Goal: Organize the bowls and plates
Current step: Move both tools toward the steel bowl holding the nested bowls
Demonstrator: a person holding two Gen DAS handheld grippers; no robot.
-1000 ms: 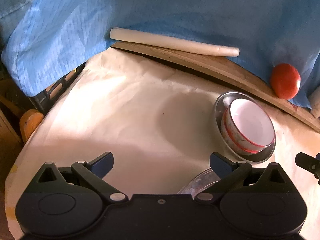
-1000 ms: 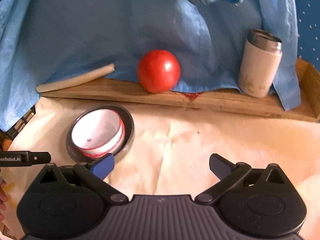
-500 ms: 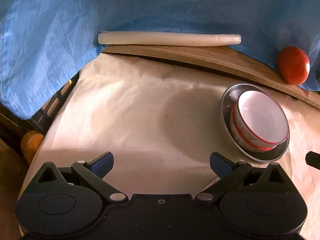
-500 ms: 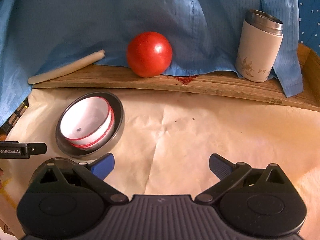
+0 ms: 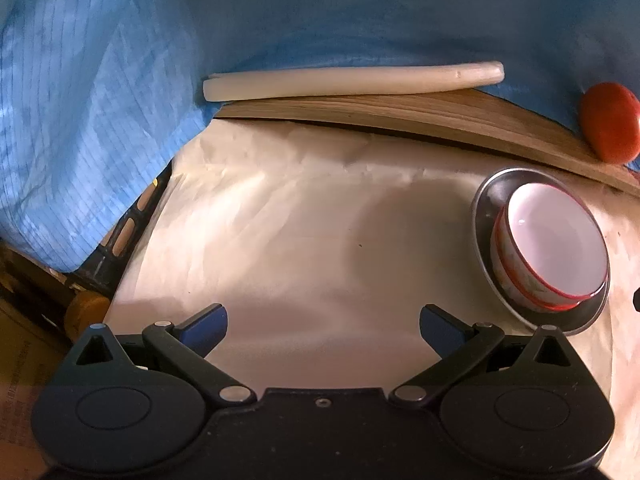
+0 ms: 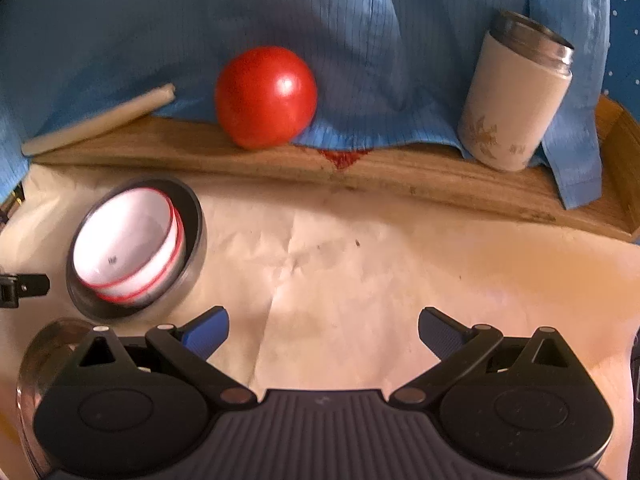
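Both tongs stand wide apart with nothing between their blue pads: the left tongs (image 5: 323, 326) hang over bare cream paper, and the right tongs (image 6: 323, 326) likewise over the creased paper sheet (image 6: 360, 272) that covers the worktop.

A white ceramic bowl with red rim lines (image 5: 554, 248) sits inside a shallow round steel plate (image 5: 486, 216), leaning toward one side of it. In the left wrist view this pair lies to the right of the tongs, near the right finger; in the right wrist view the same bowl (image 6: 128, 240) and plate (image 6: 194, 232) lie to the left, just beyond the left finger. Part of a second round steel dish (image 6: 38, 360) shows at the lower left of the right view, mostly hidden behind the tongs' body.

Along the far edge runs a wooden ledge (image 6: 240, 158). On it rest a pale rolled cylinder (image 5: 352, 80), a glossy red tomato-like ball (image 6: 266, 96) and a white insulated tumbler with a steel rim (image 6: 516, 96), tilted. A blue striped cloth (image 5: 100, 100) drapes behind and partly over the ledge.
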